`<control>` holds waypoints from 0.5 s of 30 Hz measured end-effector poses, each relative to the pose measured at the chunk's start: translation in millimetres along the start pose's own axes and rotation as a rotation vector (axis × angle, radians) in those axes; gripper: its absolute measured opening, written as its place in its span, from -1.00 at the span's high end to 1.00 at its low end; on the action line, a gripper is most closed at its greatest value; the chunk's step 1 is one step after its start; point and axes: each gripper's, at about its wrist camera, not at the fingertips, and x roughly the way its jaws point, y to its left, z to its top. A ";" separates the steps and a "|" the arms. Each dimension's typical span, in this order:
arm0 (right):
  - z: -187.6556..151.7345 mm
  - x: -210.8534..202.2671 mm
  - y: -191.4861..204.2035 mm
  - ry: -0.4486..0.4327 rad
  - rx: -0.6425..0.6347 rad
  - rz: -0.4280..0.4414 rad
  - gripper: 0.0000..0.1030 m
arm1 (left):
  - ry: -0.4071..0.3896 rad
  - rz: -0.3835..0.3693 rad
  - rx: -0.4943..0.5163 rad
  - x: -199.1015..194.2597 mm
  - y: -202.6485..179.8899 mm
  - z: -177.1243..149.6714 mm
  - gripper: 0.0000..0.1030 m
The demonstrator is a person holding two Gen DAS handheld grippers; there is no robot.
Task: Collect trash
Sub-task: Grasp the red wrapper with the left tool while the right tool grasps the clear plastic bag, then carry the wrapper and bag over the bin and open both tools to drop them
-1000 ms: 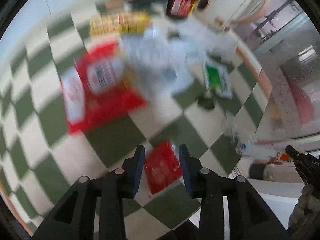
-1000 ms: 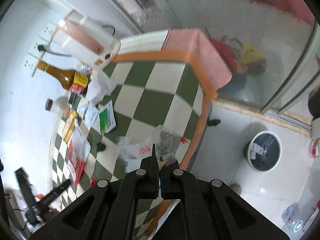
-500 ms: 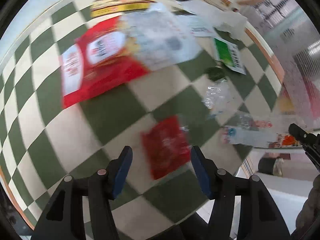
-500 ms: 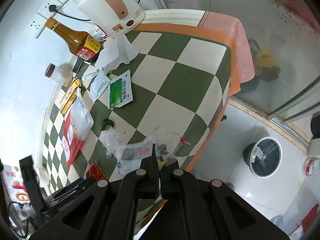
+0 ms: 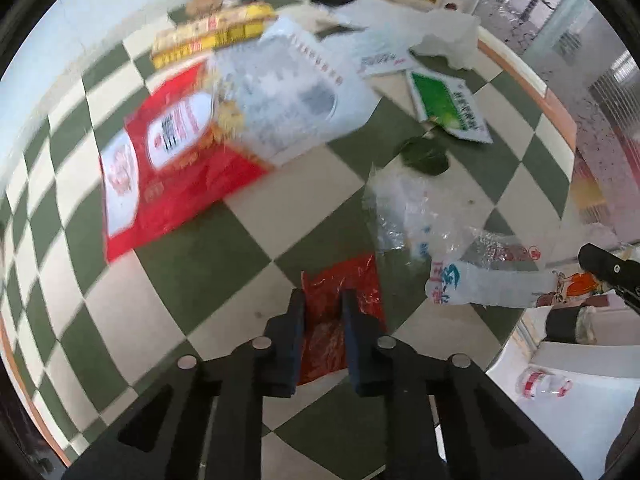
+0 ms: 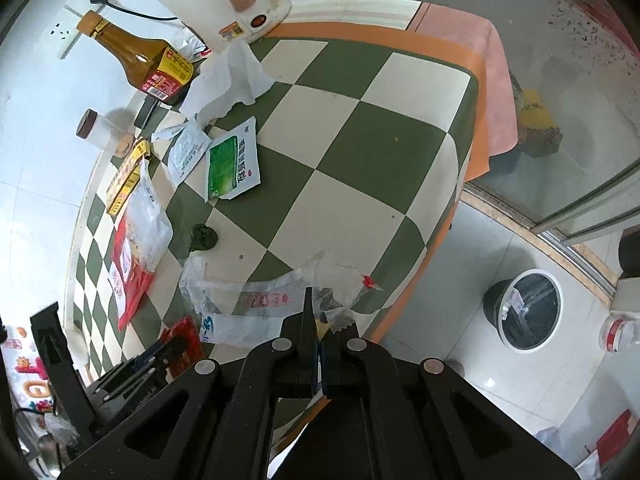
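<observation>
While the left claw (image 5: 322, 300) has just been closing around a red wrapper (image 5: 340, 280), right claw (image 6: 316, 320) clenched.

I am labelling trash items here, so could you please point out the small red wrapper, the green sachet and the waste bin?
small red wrapper (image 5: 352, 276), left wrist view, its upper part beyond the jaws.
green sachet (image 6: 230, 166), right wrist view, its green printed face.
waste bin (image 6: 558, 286), right wrist view, its white rim.

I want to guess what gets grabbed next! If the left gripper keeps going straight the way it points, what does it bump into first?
Most likely the red wrapper. The left gripper points steeply down at the table, its jaws have just been closing, and the wrapper lies between them. Whether the pads already touch it is unclear.
</observation>
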 end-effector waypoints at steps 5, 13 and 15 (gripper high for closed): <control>1.6 -16.1 -14.2 -0.035 0.038 0.023 1.00 | -0.088 0.008 0.058 -38.4 -13.9 3.0 0.75; -5.8 -86.3 -126.4 -0.184 0.246 0.010 1.00 | -0.175 -0.061 0.225 -83.1 -88.8 24.6 0.75; -12.7 -96.9 -158.8 -0.209 0.295 -0.021 1.00 | -0.168 -0.089 0.280 -75.9 -121.5 27.0 0.75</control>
